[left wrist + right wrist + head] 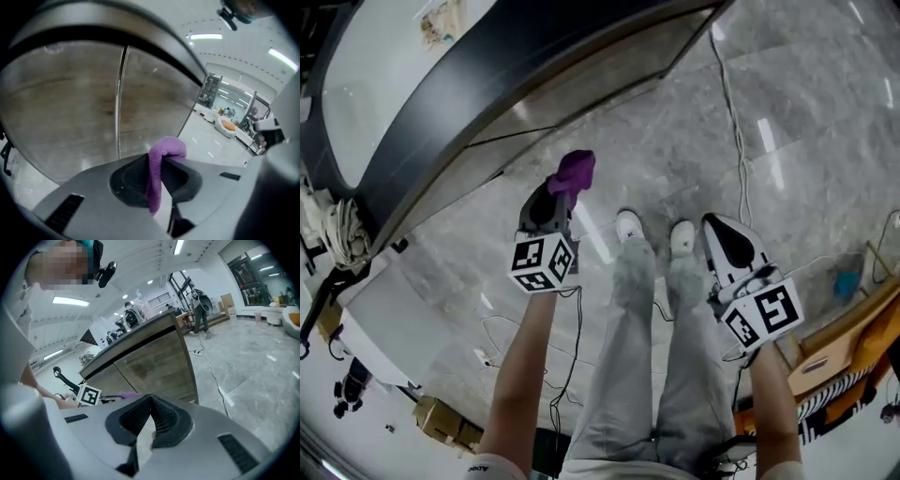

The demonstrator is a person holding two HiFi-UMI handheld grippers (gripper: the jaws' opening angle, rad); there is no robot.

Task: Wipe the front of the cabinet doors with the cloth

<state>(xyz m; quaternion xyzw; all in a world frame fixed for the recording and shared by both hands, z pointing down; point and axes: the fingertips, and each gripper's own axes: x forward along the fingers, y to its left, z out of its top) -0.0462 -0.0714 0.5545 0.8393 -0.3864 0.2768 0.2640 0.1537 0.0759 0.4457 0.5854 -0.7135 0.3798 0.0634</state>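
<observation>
A purple cloth (pixel 574 172) is pinched in my left gripper (pixel 561 193), which is held a little off the wooden cabinet doors (pixel 600 75) below a dark countertop edge. In the left gripper view the cloth (pixel 159 171) hangs between the shut jaws, bunched at the tip. The two brown doors (pixel 70 112) fill the view ahead, with a vertical seam (pixel 120 98) between them; the cloth seems not to touch them. My right gripper (pixel 719 231) hangs to the right over the floor, away from the cabinet. Its jaws (pixel 149 403) are shut on nothing.
The person's legs and white shoes (pixel 630 227) stand on the grey marble floor between the grippers. Cables (pixel 733 112) trail across the floor. A wooden crate (pixel 839 342) sits at the right and cardboard boxes (pixel 441 422) at the lower left. A person (pixel 201 310) stands far behind the cabinet's end.
</observation>
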